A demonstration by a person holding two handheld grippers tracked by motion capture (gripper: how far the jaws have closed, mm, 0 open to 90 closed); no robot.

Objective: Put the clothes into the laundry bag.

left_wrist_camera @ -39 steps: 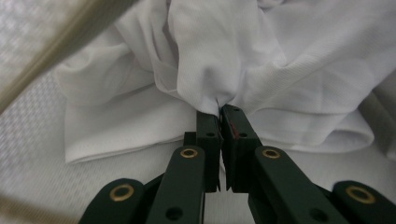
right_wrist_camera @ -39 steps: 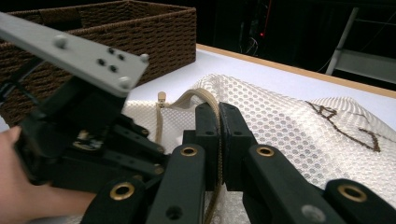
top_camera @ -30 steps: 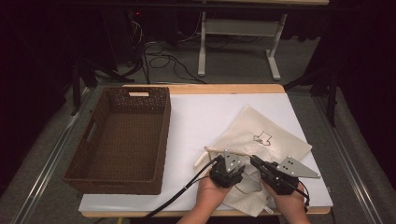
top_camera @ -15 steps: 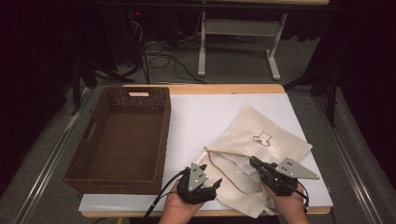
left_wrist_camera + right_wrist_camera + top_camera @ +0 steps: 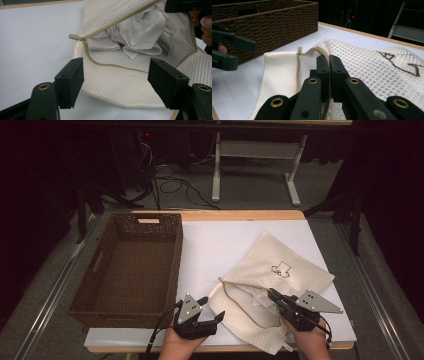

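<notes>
Pinching mesh bag (image 5: 280, 280) zipper edge, right gripper (image 5: 272, 295), left gripper (image 5: 212, 309) agape

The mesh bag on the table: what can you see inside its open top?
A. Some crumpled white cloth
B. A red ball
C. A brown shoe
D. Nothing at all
A: in the left gripper view, crumpled white cloth lies inside the open mouth of the mesh bag, past its tan zipper edge.
</notes>
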